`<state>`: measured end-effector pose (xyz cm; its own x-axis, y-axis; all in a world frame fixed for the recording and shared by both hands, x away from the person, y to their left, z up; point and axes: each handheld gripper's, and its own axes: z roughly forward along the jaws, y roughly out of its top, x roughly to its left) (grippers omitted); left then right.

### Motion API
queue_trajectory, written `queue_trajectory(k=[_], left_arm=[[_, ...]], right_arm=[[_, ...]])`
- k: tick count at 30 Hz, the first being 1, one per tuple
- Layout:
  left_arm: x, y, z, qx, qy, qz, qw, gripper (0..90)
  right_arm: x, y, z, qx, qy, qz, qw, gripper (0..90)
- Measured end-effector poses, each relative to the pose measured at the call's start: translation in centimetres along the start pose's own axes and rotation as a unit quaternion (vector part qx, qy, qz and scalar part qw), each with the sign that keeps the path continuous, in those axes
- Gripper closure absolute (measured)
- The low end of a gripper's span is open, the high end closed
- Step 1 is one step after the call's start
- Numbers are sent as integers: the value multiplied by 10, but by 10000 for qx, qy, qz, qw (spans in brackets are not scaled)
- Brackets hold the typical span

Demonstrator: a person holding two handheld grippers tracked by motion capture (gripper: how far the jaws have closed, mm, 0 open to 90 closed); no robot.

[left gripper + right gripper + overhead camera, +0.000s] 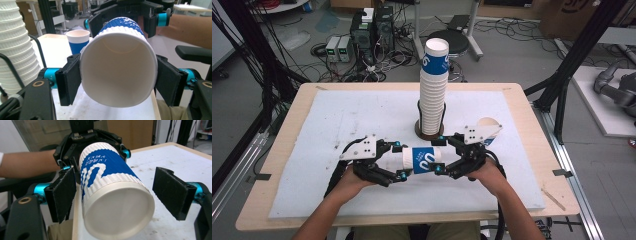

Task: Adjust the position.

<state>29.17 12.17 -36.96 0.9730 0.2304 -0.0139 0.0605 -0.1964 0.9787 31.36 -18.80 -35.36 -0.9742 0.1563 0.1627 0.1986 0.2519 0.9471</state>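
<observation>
Just in front of the tall cup stack (433,90), the left hand-held gripper (399,160) pinched the rim end of a level paper cup (422,160); the right hand-held gripper (440,154) stood spread around its base, forearms angled inward.

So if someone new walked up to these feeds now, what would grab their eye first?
Probably the tall stack of cups in its holder at the table's middle. Just in front, a blue-and-white cup hangs sideways between both tools: the left hand-held gripper clamps its rim, while the right hand-held gripper straddles its base with one pad clearly off.
</observation>
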Motion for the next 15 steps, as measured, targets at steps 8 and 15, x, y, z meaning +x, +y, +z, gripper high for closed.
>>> queue_trajectory(k=[8, 15], left_arm=[[3, 14, -5, 567, 65, 49, 9984, 279], [6, 22, -8, 984, 121, 57, 9951, 279]], right_arm=[[6, 13, -4, 304, -350, -458, 9979, 196], [10, 18, 4, 769, -565, -840, 9919, 196]])
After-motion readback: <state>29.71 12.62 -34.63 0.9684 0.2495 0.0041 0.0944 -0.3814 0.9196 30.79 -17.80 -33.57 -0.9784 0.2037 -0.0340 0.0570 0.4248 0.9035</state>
